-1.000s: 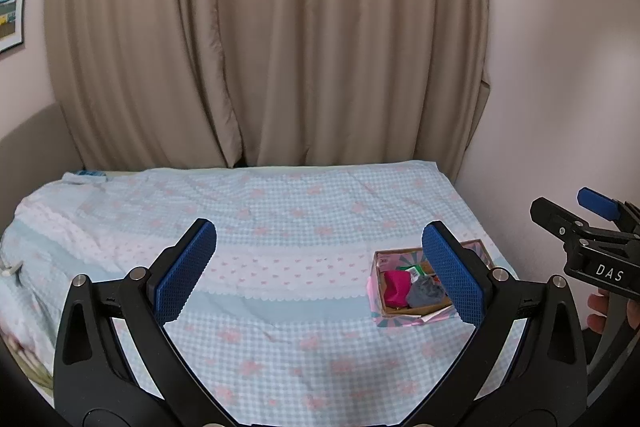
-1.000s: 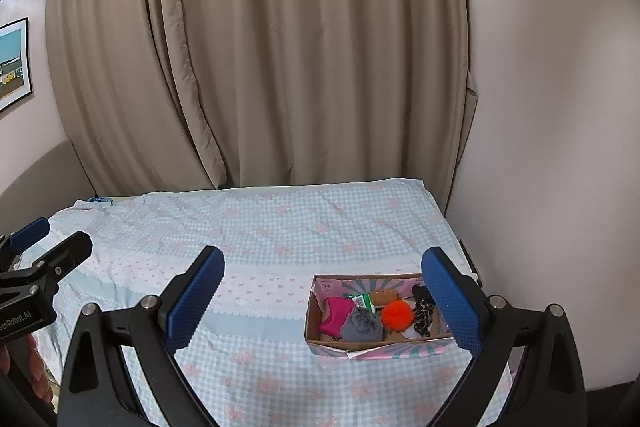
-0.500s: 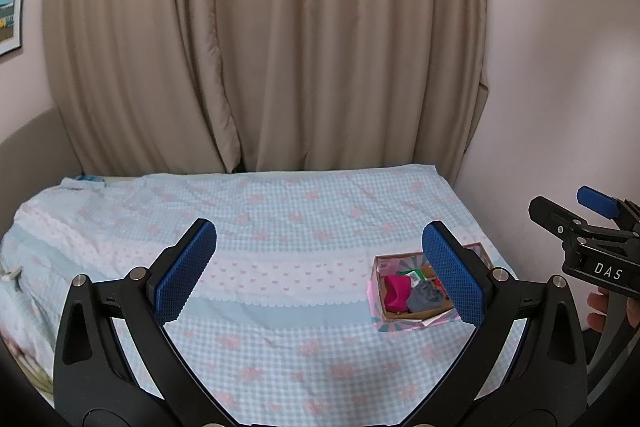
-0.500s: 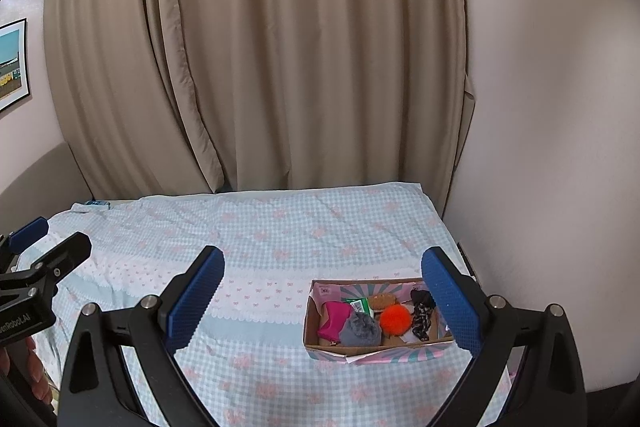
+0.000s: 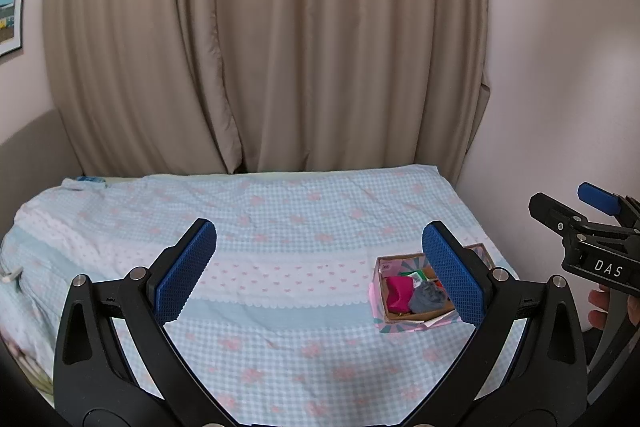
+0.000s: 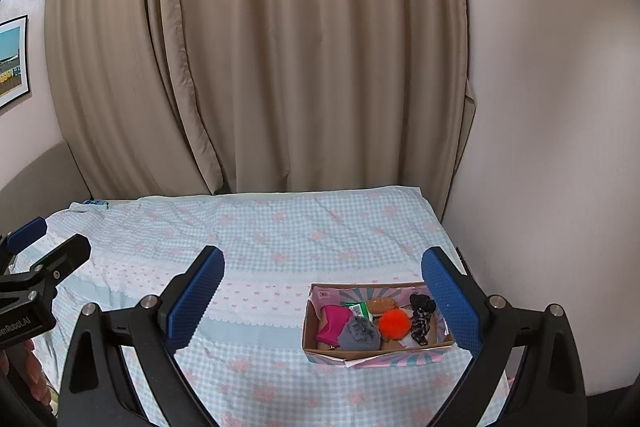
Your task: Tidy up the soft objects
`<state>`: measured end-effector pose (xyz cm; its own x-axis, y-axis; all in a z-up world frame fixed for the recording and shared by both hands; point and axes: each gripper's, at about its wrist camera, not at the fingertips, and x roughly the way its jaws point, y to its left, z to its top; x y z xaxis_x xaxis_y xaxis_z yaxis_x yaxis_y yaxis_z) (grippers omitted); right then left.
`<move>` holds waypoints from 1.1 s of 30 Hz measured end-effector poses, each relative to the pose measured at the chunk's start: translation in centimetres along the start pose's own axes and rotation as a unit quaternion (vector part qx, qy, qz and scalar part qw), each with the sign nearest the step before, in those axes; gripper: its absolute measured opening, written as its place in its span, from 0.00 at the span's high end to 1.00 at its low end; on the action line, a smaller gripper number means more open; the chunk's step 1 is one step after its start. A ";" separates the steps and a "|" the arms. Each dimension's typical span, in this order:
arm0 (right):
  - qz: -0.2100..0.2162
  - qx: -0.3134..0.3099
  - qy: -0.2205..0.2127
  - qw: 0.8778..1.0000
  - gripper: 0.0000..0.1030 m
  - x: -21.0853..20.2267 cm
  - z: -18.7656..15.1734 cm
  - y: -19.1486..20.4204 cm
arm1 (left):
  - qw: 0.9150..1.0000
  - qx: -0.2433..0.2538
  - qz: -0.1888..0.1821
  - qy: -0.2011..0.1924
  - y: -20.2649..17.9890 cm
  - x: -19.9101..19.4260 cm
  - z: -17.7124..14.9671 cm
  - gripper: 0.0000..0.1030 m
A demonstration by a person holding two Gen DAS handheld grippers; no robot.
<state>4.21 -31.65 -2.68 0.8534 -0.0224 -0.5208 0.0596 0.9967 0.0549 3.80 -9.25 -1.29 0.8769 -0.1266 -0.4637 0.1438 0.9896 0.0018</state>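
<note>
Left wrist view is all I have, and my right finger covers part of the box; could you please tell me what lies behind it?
Observer: An orange pom-pom sits in the cardboard box, right of the grey fluffy item.
Operator: Anything further right, please?
Observer: Yes, a black patterned scrunchie lies by the box's right wall.
Operator: And is the right gripper holding anything?
Observer: No, the right gripper is open and empty, above the bed.
</note>
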 end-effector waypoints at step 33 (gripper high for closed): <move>0.001 -0.001 -0.001 1.000 0.04 0.3 0.2 0.4 | 1.000 -0.002 -0.008 0.011 1.0 0.4 -0.5 0.00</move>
<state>4.58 -31.24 -2.62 0.8540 -0.0199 -0.5198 0.0559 0.9970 0.0538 4.07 -8.29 -1.88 0.8642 -0.1402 -0.4832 0.1552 0.9878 -0.0090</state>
